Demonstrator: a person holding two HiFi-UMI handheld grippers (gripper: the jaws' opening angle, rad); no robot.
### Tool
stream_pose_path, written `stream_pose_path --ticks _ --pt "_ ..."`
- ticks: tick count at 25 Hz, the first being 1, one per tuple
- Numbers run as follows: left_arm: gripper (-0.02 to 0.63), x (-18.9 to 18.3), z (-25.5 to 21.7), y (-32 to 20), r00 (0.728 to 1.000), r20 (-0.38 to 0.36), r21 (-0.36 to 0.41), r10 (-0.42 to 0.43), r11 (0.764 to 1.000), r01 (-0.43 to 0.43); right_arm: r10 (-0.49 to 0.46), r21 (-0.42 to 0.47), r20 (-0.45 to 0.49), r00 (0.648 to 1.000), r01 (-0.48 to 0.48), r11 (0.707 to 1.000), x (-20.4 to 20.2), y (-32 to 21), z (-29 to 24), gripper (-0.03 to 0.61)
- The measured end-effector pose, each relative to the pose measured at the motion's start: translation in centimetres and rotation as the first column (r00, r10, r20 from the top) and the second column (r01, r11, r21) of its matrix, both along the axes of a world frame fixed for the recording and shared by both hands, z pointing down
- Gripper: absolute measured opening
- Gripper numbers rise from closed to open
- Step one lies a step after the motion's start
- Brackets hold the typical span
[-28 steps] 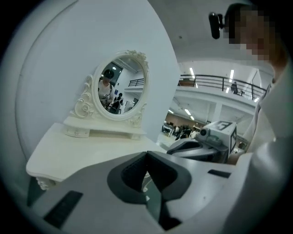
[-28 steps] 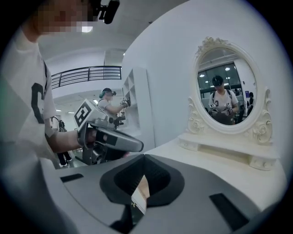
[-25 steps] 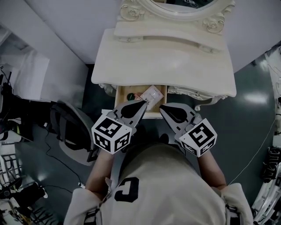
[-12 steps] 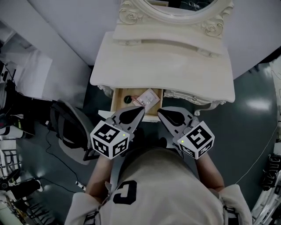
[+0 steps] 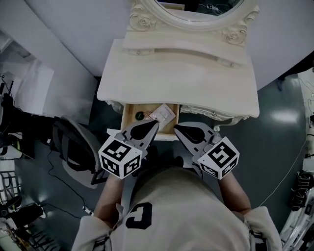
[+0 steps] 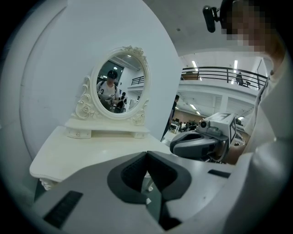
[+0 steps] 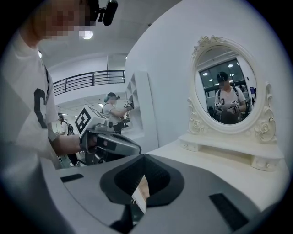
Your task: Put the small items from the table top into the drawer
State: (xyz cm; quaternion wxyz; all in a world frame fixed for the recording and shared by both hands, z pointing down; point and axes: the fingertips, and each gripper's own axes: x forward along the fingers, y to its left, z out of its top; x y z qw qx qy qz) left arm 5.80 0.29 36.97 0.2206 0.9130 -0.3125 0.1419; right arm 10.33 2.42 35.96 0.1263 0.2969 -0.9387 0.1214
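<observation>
The cream dressing table (image 5: 181, 73) has its drawer (image 5: 126, 113) pulled out under the front edge. Inside lie a small dark round item (image 5: 140, 115) and a pinkish flat packet (image 5: 164, 113). My left gripper (image 5: 156, 124) hovers over the drawer's front, jaws together and holding nothing. My right gripper (image 5: 176, 128) is beside it at the drawer's right front corner, also shut and holding nothing. In the left gripper view the left gripper (image 6: 146, 154) points across the table top at the mirror. In the right gripper view the right gripper (image 7: 143, 157) has its tips closed, and the packet shows through the gap behind them.
An oval mirror (image 5: 196, 7) in a carved frame stands at the back of the table, against a white wall. A dark chair (image 5: 73, 152) sits on the dark floor to the left. Cables and equipment lie at the far left and right edges.
Both grippers have stayed shut and held their places by the drawer front. The head view has shifted slightly, so the table sits a little lower in the picture.
</observation>
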Motion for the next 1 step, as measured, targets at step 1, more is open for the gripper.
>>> stream_pose_path --ticks 1 --pt "0.057 -0.28 -0.01 -0.23 1.000 0.003 0.002 0.001 1.000 -0.001 0.004 -0.005 0.000 1.000 -0.004 1.000 -0.09 -0.15 0.09 0.028"
